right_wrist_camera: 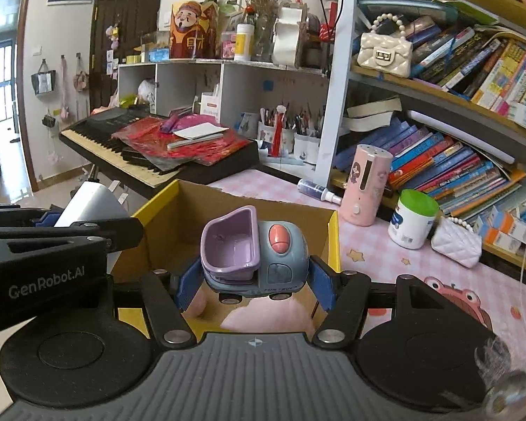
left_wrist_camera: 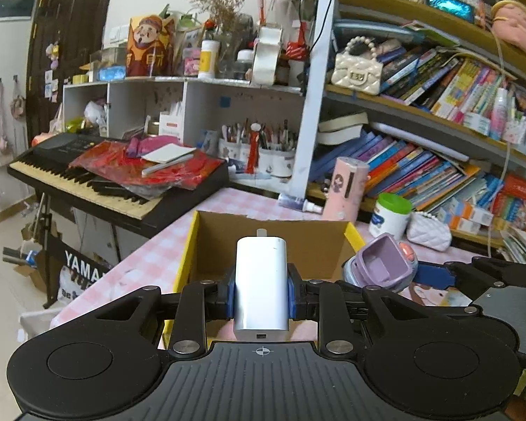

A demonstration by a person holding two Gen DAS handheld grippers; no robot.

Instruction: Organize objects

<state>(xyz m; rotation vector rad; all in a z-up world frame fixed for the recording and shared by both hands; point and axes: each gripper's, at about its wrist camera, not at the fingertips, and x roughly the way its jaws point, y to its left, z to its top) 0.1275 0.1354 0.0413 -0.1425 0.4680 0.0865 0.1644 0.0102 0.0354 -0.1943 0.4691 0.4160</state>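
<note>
My left gripper (left_wrist_camera: 261, 293) is shut on a white charger block (left_wrist_camera: 261, 280) and holds it above the near edge of an open cardboard box with yellow sides (left_wrist_camera: 189, 245). My right gripper (right_wrist_camera: 254, 280) is shut on a toy truck (right_wrist_camera: 252, 252) with a purple bucket and grey-blue cab, held over the same box (right_wrist_camera: 333, 242). The truck also shows in the left wrist view (left_wrist_camera: 382, 263), to the right of the charger. The charger shows at the left of the right wrist view (right_wrist_camera: 87, 203). Something pink lies in the box bottom (right_wrist_camera: 263, 315).
The box stands on a pink checked tablecloth (right_wrist_camera: 385, 256). Behind it are a pink cylinder device (right_wrist_camera: 366, 186), a green-lidded white jar (right_wrist_camera: 413, 219), a white quilted purse (right_wrist_camera: 456, 242) and a small bottle (right_wrist_camera: 317, 189). Bookshelves fill the right; a cluttered keyboard (left_wrist_camera: 98, 179) stands at the left.
</note>
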